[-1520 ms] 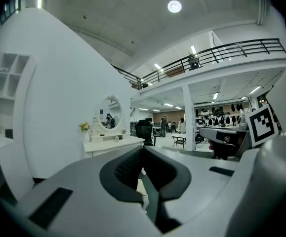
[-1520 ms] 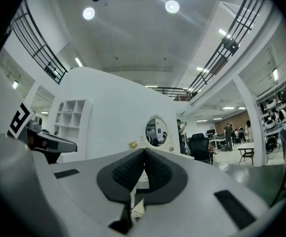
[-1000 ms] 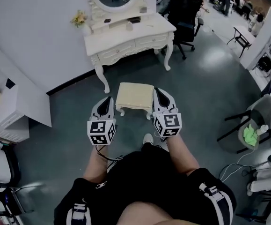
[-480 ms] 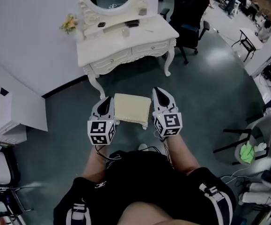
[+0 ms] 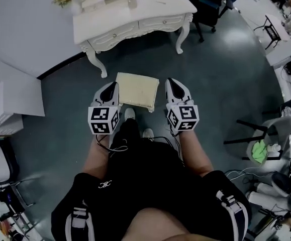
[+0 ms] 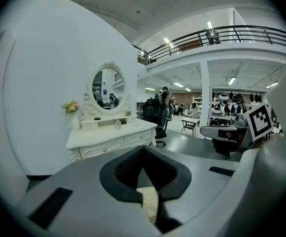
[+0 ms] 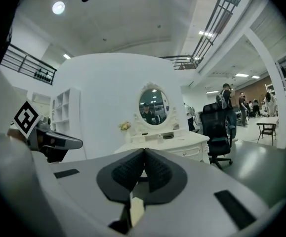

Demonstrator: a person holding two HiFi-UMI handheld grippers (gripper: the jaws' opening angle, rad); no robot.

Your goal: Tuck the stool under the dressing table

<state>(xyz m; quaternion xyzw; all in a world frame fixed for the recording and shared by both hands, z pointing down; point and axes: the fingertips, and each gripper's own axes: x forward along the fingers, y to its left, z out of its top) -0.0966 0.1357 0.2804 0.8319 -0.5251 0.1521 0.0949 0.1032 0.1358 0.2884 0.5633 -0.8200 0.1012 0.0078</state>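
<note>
Head view puts the stool on the floor, just short of the table. It sits squared up with the gap between the table's front legs but is not yet under it. I have the left gripper along its left side and the right gripper along its right, both with jaws pressed together and nothing in them. I judge that is deliberate: the stool is too wide to pinch, so the closed grippers flank the seat like two paddles to steer it straight. Whether either actually touches the seat edge I cannot tell. Each gripper view shows a sliver of cream seat below the shut jaws and the table ahead, so the line looks good.
</note>
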